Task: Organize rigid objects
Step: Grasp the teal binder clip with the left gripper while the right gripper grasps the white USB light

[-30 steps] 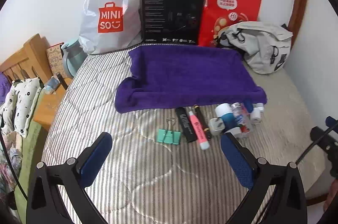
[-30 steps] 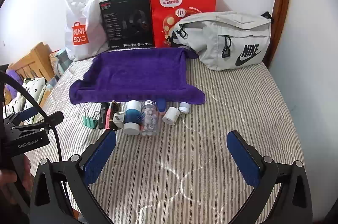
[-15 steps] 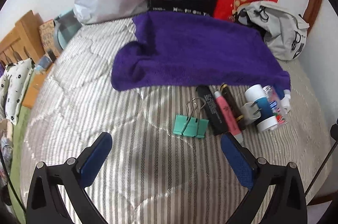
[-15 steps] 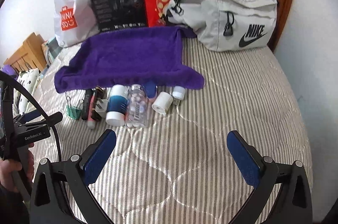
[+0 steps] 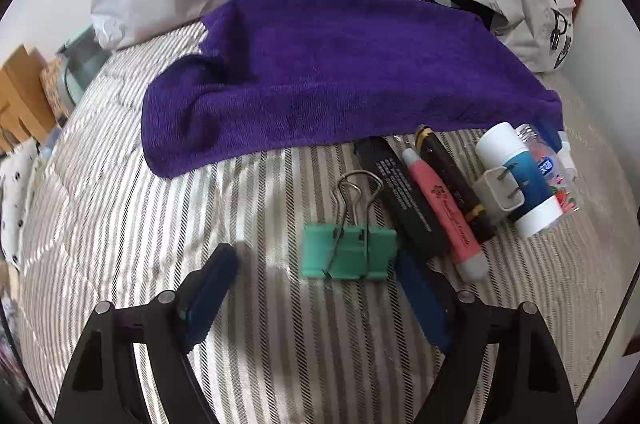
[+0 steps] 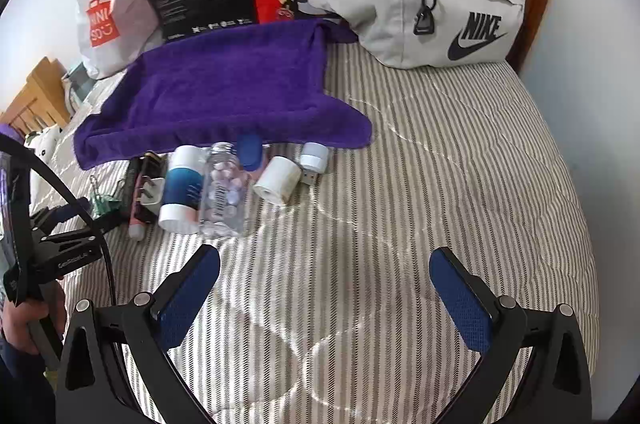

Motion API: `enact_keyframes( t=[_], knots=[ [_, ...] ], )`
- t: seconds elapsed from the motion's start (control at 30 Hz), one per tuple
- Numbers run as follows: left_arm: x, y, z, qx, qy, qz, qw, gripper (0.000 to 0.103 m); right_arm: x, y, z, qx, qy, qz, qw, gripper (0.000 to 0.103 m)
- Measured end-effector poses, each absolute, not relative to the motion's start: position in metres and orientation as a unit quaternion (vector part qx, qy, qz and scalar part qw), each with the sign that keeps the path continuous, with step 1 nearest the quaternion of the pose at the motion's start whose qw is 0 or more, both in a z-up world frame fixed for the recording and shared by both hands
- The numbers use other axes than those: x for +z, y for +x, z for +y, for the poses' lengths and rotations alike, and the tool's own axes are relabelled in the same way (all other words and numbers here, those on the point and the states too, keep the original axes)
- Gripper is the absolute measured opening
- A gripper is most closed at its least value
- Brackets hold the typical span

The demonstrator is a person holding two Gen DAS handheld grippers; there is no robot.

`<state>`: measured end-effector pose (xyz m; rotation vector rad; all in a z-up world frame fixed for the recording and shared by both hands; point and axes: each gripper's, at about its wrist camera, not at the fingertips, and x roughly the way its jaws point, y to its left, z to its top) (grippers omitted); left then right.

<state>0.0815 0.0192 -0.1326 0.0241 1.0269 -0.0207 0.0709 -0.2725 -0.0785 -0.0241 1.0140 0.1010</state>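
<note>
My left gripper [image 5: 316, 284] hangs low over the striped bed [image 5: 120, 224], its jaws spread wide with the green binder clip [image 5: 347, 251] lying just ahead of them, nearer my right pad; I cannot tell whether that pad touches the clip. Right of the clip, side by side on the bed, lie a black marker [image 5: 404, 200], a pink highlighter [image 5: 444, 212], a dark pen [image 5: 452, 180], a white plug adapter [image 5: 498, 194], a white and blue bottle [image 5: 520, 180] and a clear pill bottle [image 6: 224, 188]. A white roll [image 6: 277, 180] and a small white USB gadget [image 6: 313, 160] sit further right. The purple towel [image 5: 340, 76] lies just beyond the row. My right gripper [image 6: 325, 300] hovers over bare bedding near the row, jaws spread and empty.
</note>
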Motion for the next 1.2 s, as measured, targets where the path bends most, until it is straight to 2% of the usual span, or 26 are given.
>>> enact_keyframes(
  t=[0.1,0.17,0.2,0.23,0.47,0.63,0.9,1.0,1.17,1.2],
  knots=[
    [-0.132,0.083,0.019,-0.015,0.015,0.484,0.875,0.070,-0.083,0.075,-0.274,0.044,-0.013,0.490,0.871,0.103],
    [-0.131,0.082,0.018,-0.025,0.019,0.476,0.879,0.056,-0.086,0.078,-0.274,0.043,-0.012,0.491,0.870,0.103],
    [-0.131,0.081,0.016,-0.029,0.022,0.473,0.880,0.042,-0.087,0.079,-0.274,0.043,-0.010,0.491,0.870,0.103],
    [-0.130,0.080,0.014,-0.034,0.027,0.472,0.880,0.039,-0.088,0.081,-0.273,0.044,-0.008,0.491,0.870,0.103],
    [-0.130,0.078,0.014,-0.044,0.022,0.470,0.882,0.039,-0.093,0.107,-0.268,0.066,0.023,0.480,0.875,0.101],
    [-0.131,0.076,0.014,-0.043,0.022,0.467,0.883,0.039,-0.106,0.134,-0.272,0.050,0.030,0.489,0.871,0.085],
    [-0.131,0.076,0.015,-0.042,0.017,0.467,0.883,0.039,-0.117,0.160,-0.291,0.038,0.073,0.489,0.868,0.084],
    [-0.131,0.077,0.016,-0.042,0.014,0.467,0.883,0.039,-0.124,0.170,-0.288,0.035,0.066,0.493,0.867,0.075],
    [-0.131,0.078,0.016,-0.043,0.014,0.469,0.882,0.039,-0.136,0.173,-0.277,0.032,0.031,0.499,0.865,0.066],
    [-0.131,0.078,0.016,-0.044,0.014,0.469,0.882,0.039,-0.136,0.170,-0.275,0.029,0.014,0.497,0.867,0.061]
  ],
)
